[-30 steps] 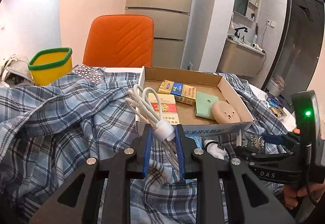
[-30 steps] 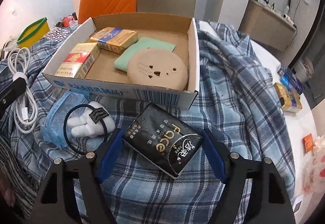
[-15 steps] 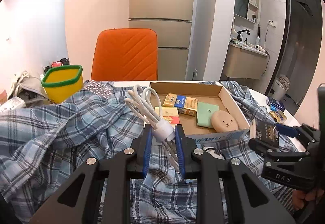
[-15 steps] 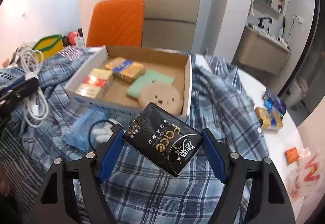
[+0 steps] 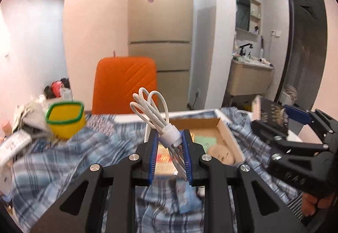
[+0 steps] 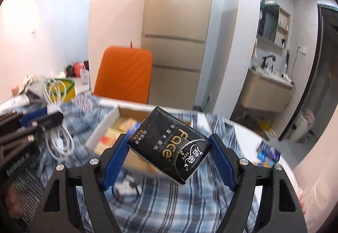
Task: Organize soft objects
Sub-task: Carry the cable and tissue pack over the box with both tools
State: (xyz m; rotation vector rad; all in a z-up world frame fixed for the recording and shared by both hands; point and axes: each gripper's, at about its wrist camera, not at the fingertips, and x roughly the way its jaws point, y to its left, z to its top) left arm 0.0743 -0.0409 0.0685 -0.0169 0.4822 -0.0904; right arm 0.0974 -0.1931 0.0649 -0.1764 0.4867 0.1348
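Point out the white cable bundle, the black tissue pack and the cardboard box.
white cable bundle (image 5: 169,135): left wrist view, its white wrap band.
black tissue pack (image 6: 169,146): right wrist view, printed face.
cardboard box (image 5: 229,137): left wrist view, right wall.

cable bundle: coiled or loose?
Coiled. The white cable is looped and held by a white strap, pinched between the shut left tongs; its loops stick up above them.
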